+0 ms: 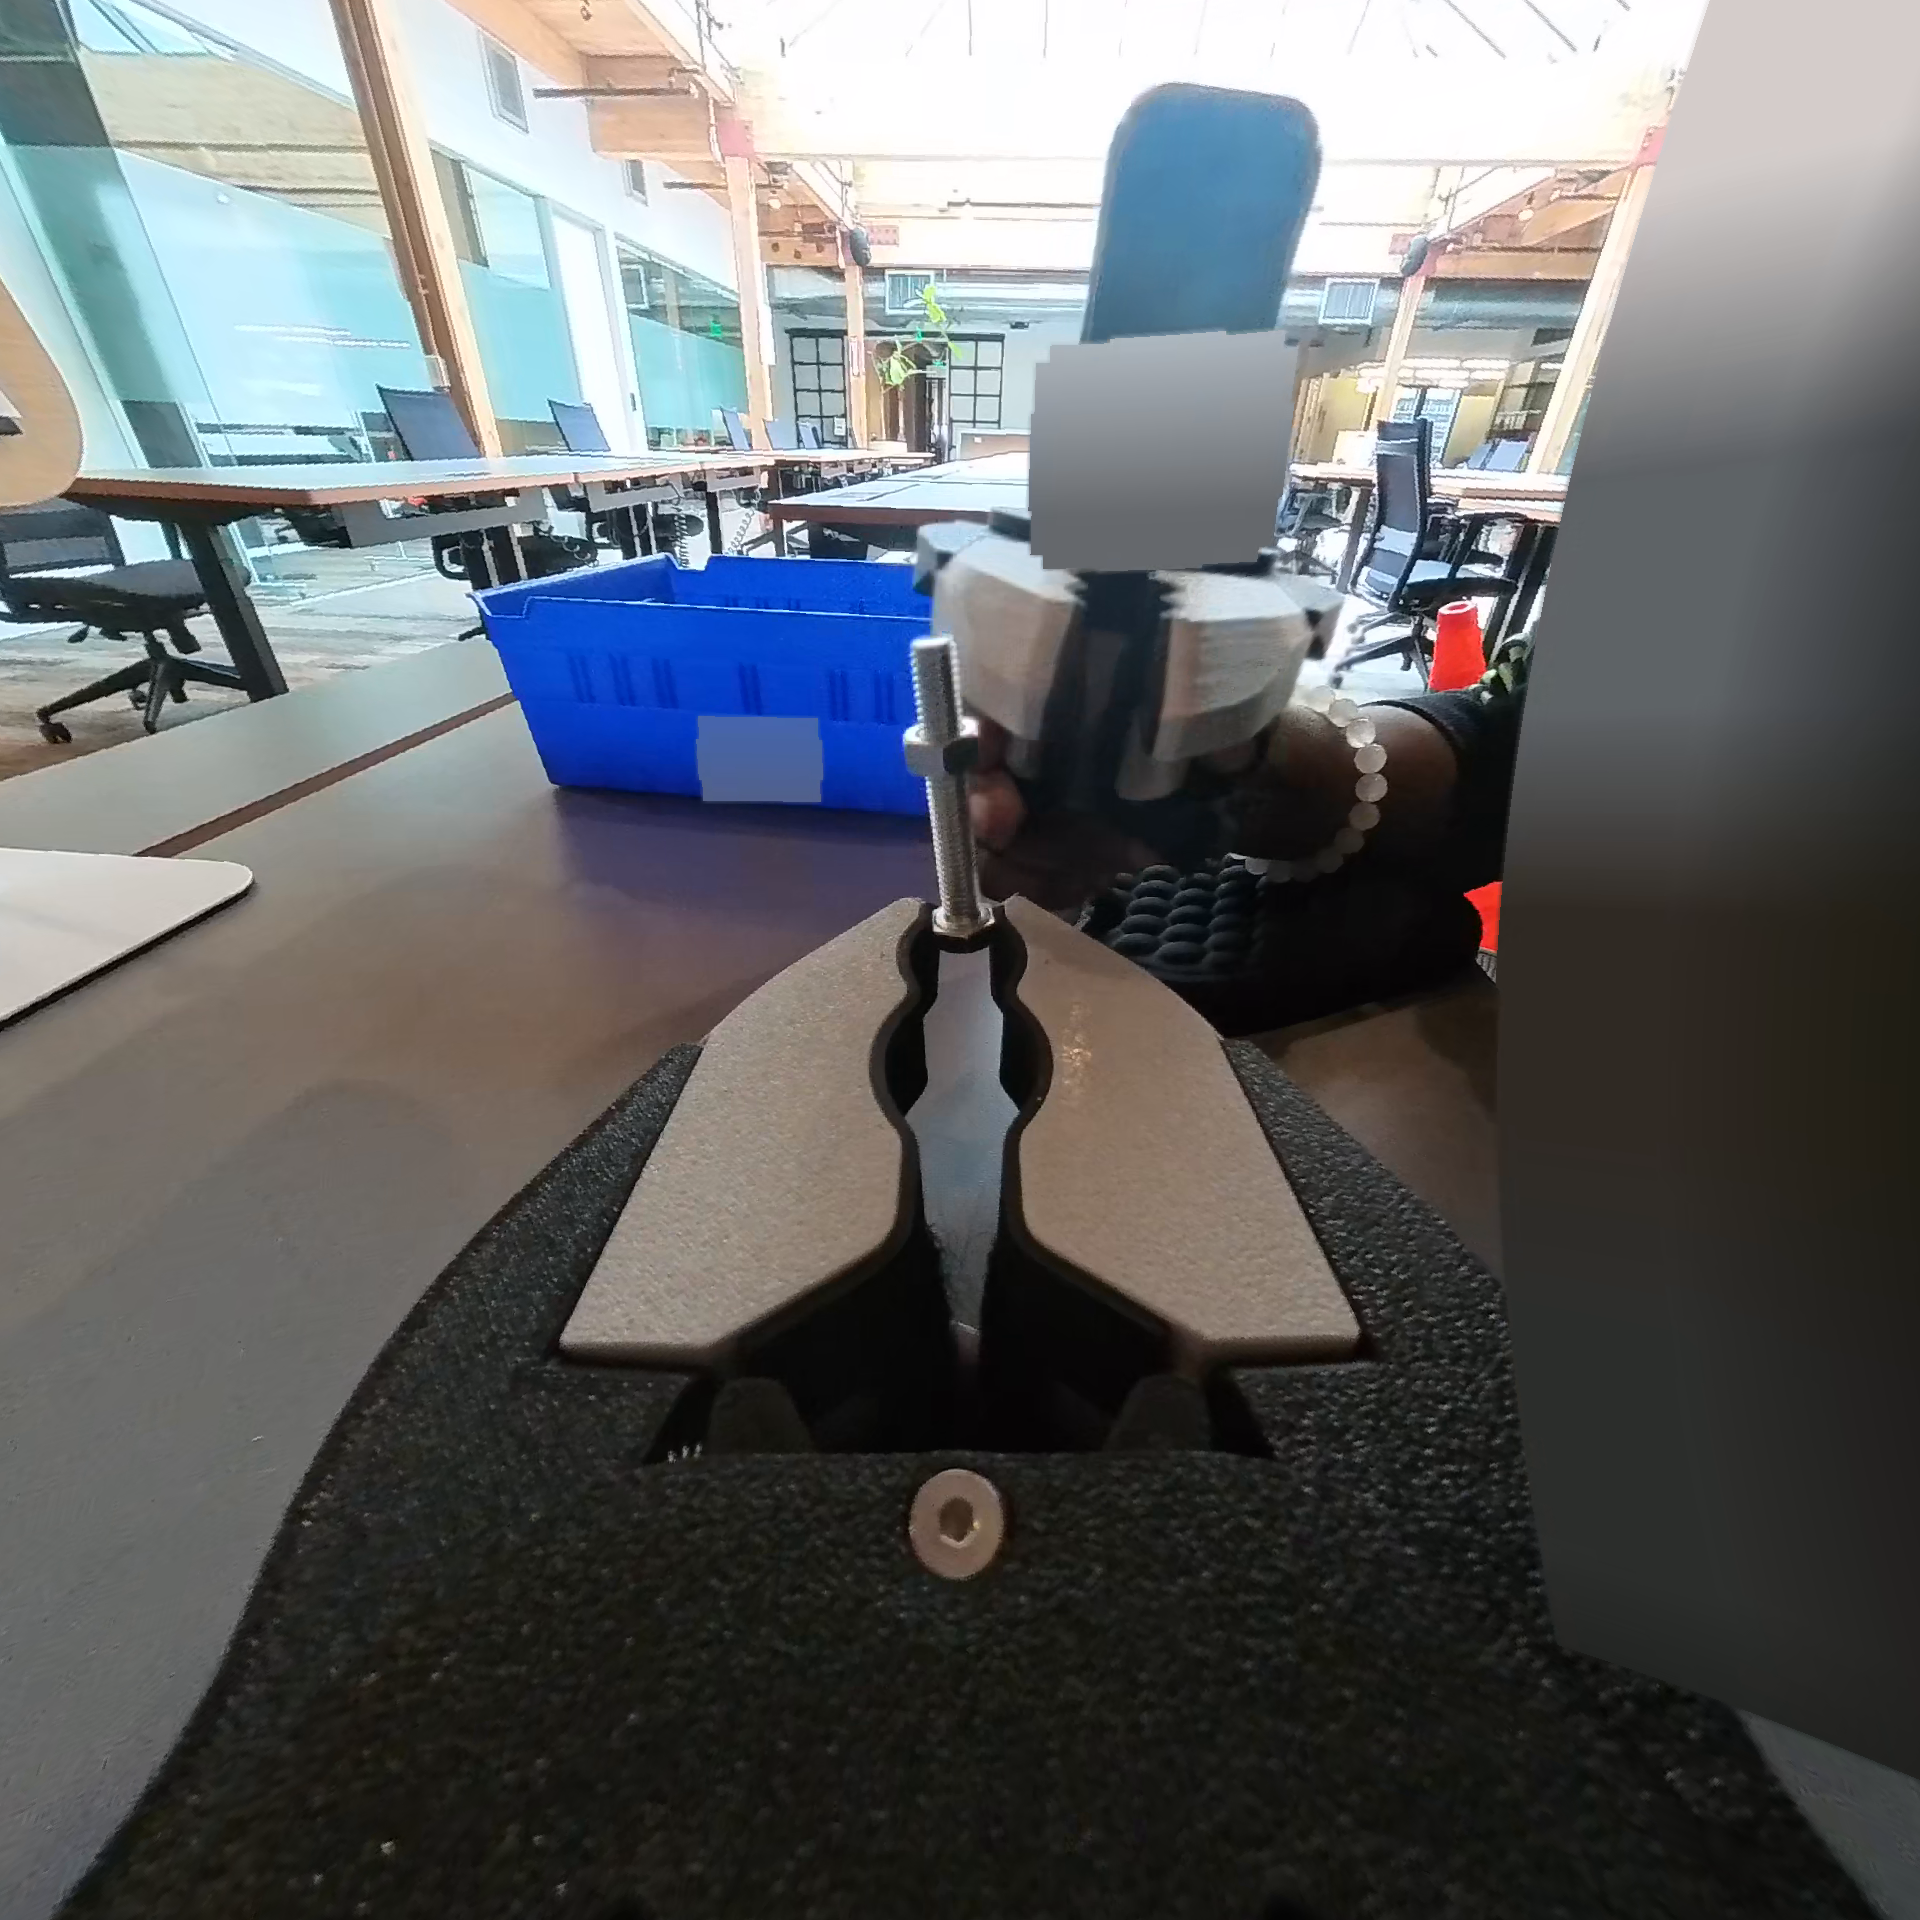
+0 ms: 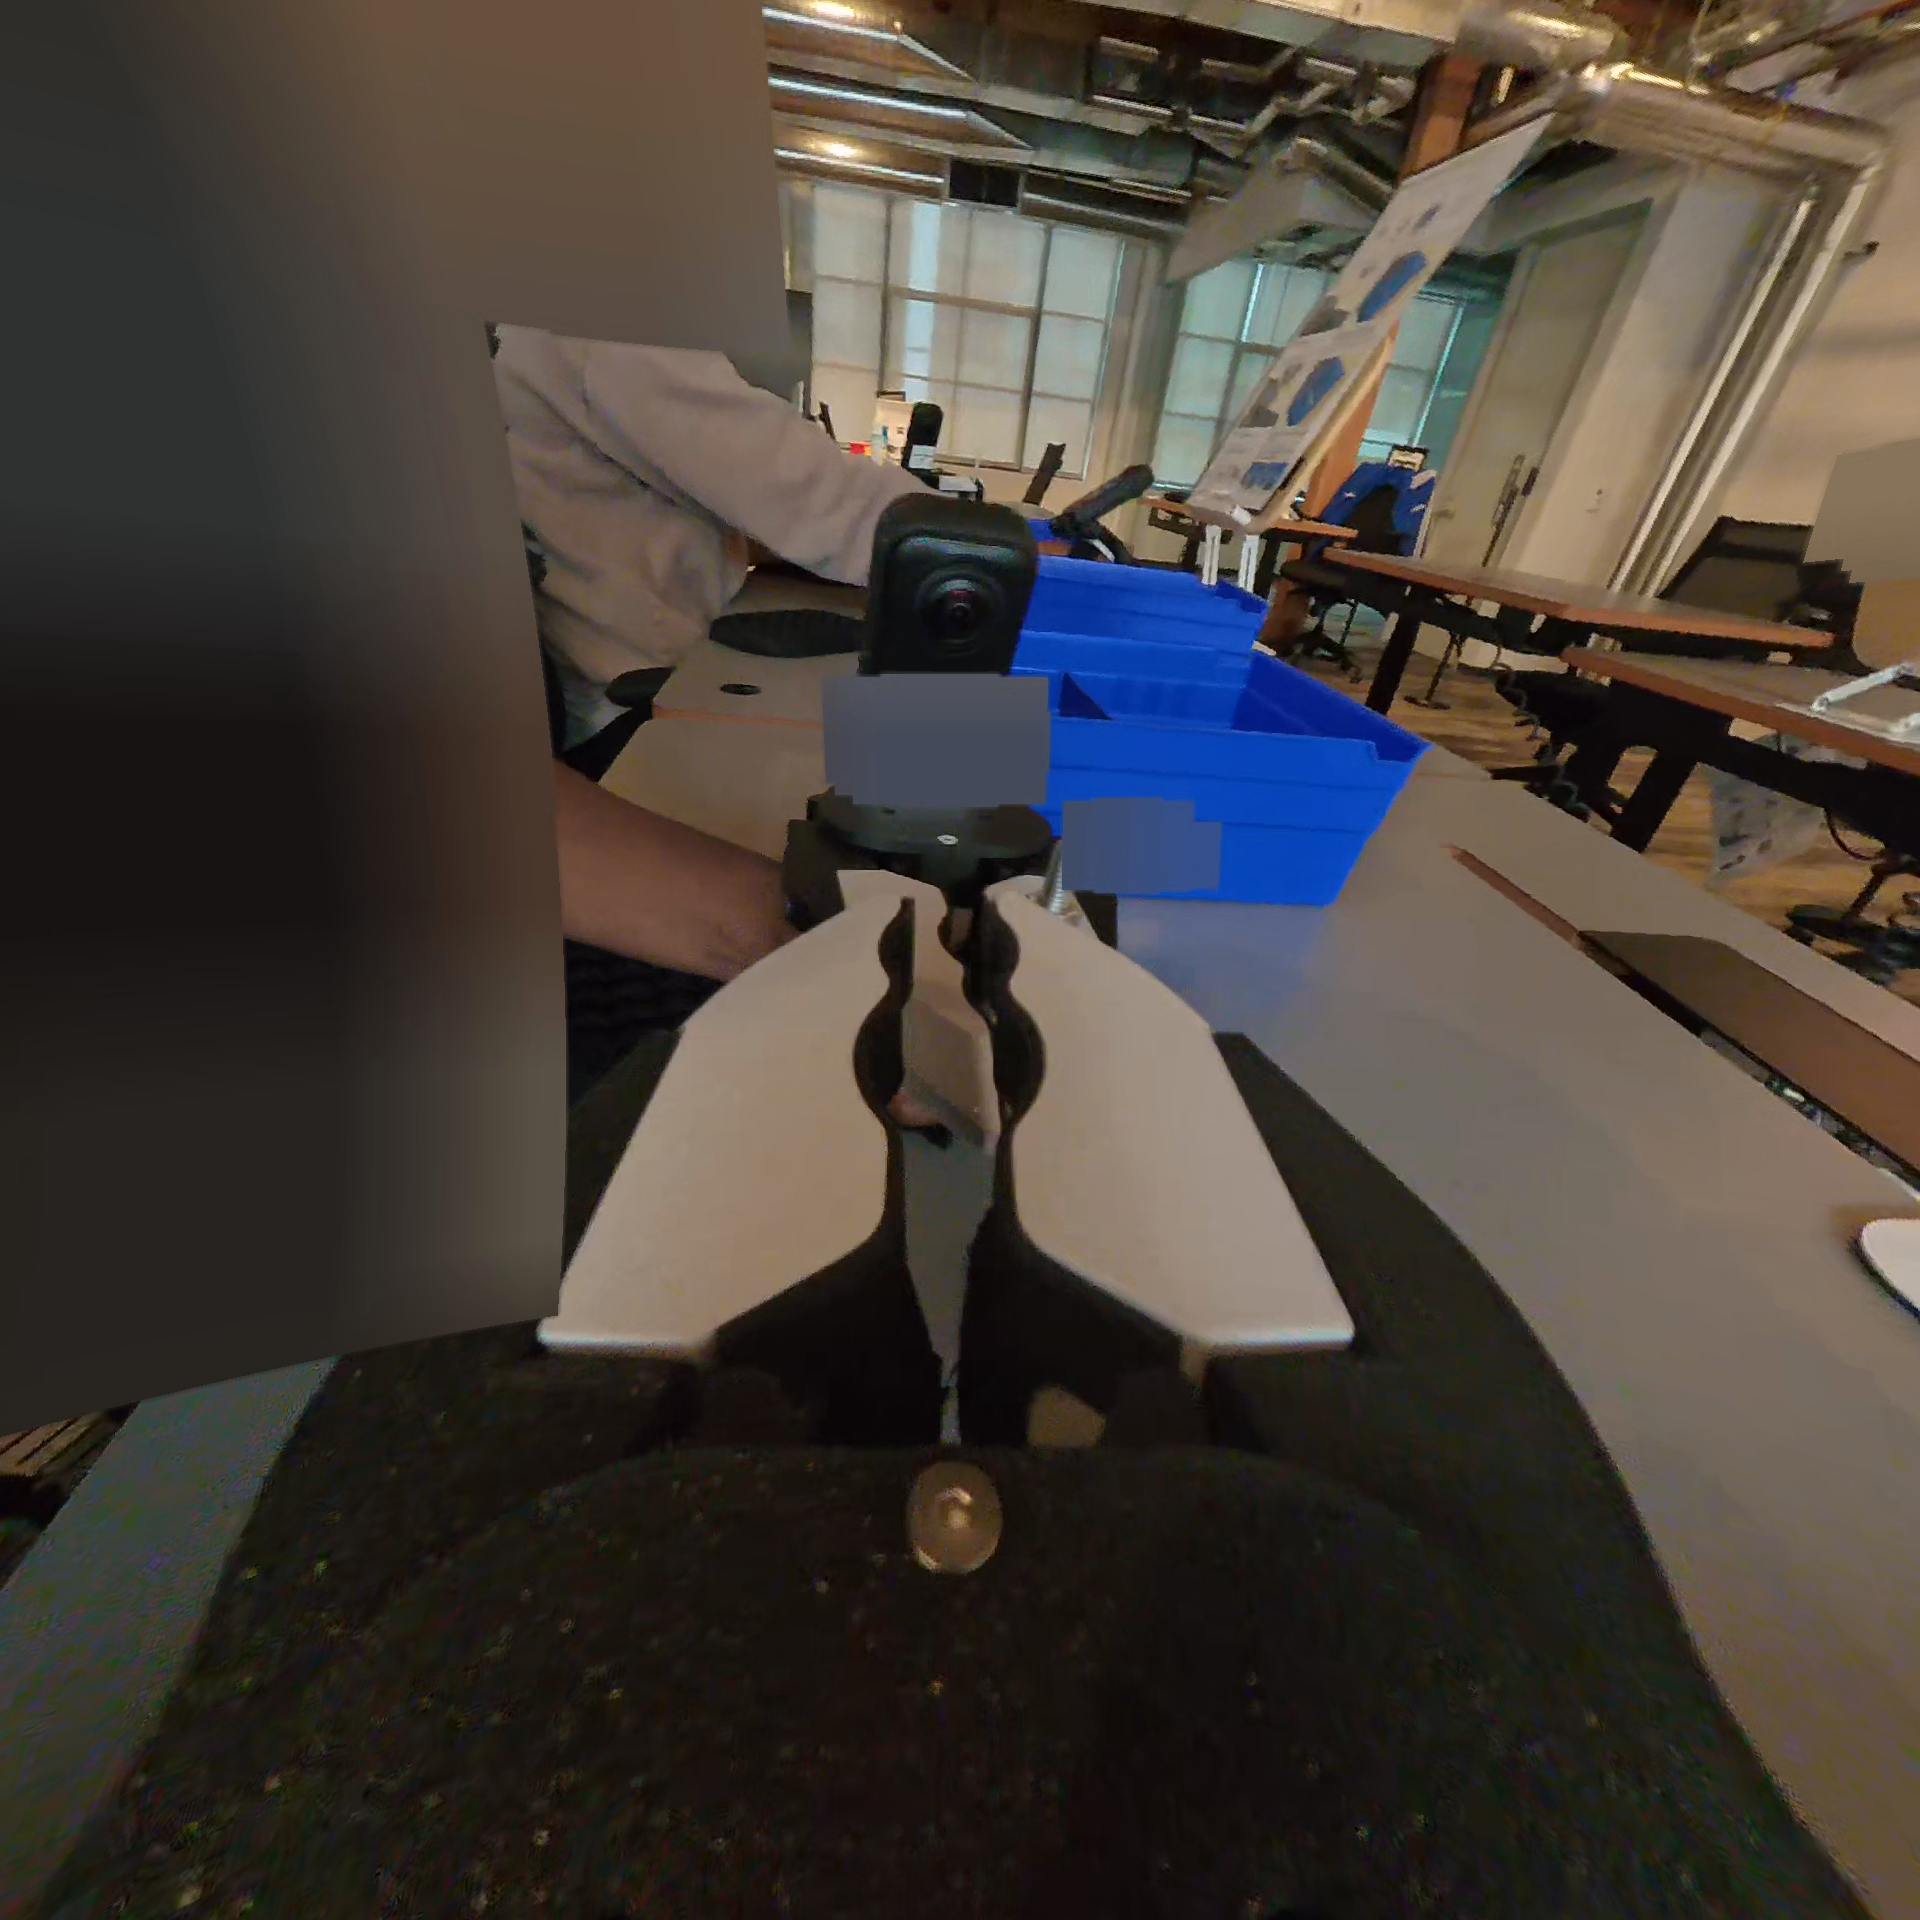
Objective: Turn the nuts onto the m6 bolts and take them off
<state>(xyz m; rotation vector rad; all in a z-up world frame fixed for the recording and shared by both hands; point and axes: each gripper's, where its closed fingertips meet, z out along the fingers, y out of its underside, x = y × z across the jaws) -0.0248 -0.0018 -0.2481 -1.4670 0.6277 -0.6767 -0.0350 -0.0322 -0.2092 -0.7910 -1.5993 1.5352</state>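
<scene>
1. I am clamping my left gripper [image 1: 964, 925] narrowly on the hexagonal head of a long silver threaded bolt [image 1: 951, 790], with both grey fingertips pressing on the head's sides.
2. The bolt is standing upright above the fingertips, leaning slightly left, over the dark matte table [image 1: 364, 987].
3. A small silver hexagonal nut [image 1: 935, 750] is sitting about two thirds of the way up the bolt's thread, with bare thread showing above and below it.
4. My right gripper [image 1: 977, 753] is reaching in from the far right, its grey fingers [image 1: 1013, 675] closing narrowly at the nut's right side; I am gripping the nut there, though the contact is partly hidden behind the bolt.
5. In the right wrist view, my own fingertips [image 2: 951, 914] are standing close together, and only a short piece of the bolt's thread [image 2: 1062, 899] is peeking out just right of them.
6. A hand with a pale beaded bracelet [image 1: 1361, 769] is wrapping the right gripper's handle.
7. A bright blue plastic bin [image 1: 686, 686] is resting on the table beyond the bolt, on the far left.
8. A flat pale rounded pad [image 1: 104, 914] is lying at the table's left edge.
</scene>
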